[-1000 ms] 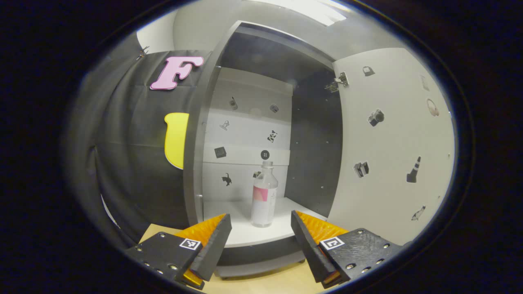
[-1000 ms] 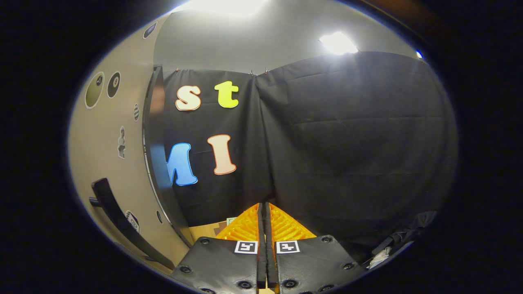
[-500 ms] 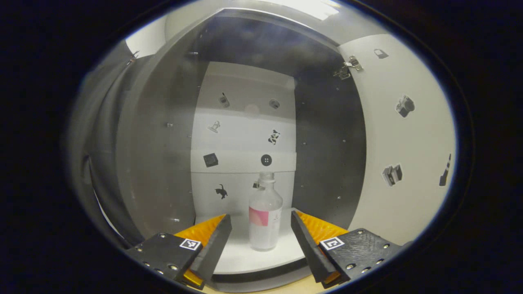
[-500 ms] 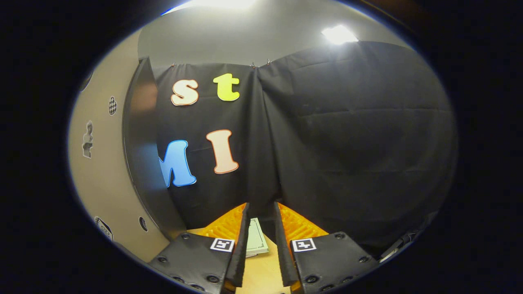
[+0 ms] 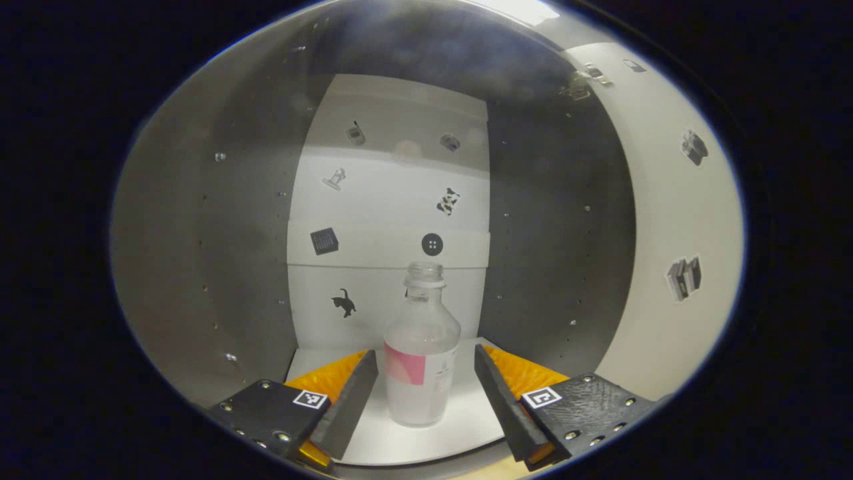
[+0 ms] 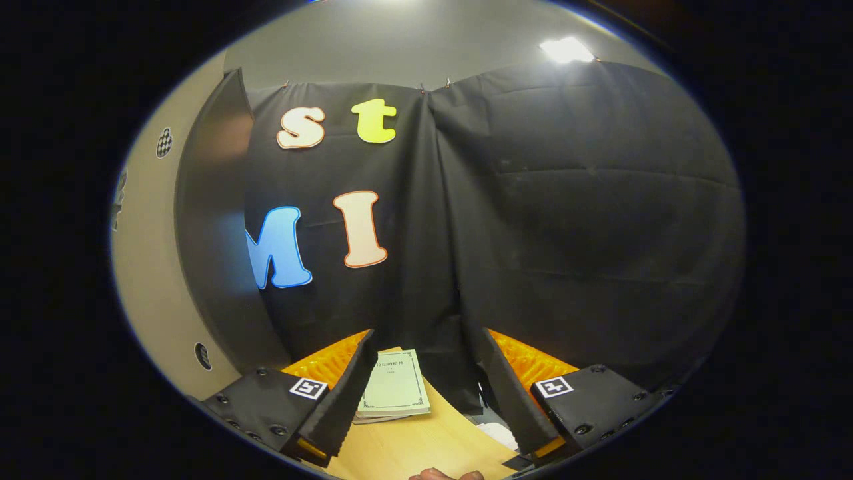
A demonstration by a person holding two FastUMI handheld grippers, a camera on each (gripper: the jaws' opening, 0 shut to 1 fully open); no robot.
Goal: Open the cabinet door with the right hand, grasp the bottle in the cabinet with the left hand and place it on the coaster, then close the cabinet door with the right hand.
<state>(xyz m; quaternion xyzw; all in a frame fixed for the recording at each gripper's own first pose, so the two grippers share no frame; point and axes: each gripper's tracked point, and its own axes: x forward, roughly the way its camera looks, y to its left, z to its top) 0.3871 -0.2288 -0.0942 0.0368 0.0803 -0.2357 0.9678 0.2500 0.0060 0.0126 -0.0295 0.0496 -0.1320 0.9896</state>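
Observation:
A clear plastic bottle (image 5: 421,353) with a pink label and no cap stands upright on the white shelf (image 5: 460,420) inside the open cabinet. My left gripper (image 5: 424,373) is open, a finger on each side of the bottle's lower body with gaps left and right. The cabinet door (image 5: 673,220) is swung open to the right in the left gripper view; its outer face (image 6: 143,267) fills the left edge of the right gripper view. My right gripper (image 6: 424,373) is open over the wooden table (image 6: 426,447), holding nothing.
A pale green booklet (image 6: 394,390) lies on the table between the right gripper's fingers, near the table's far edge. The cabinet's dark side walls (image 5: 206,253) close in on both sides of the bottle. Part of a hand (image 6: 445,475) shows at the bottom.
My left gripper has moved forward into the cabinet until its fingers flank the bottle. My right gripper went from shut to open and moved away from the door toward the table.

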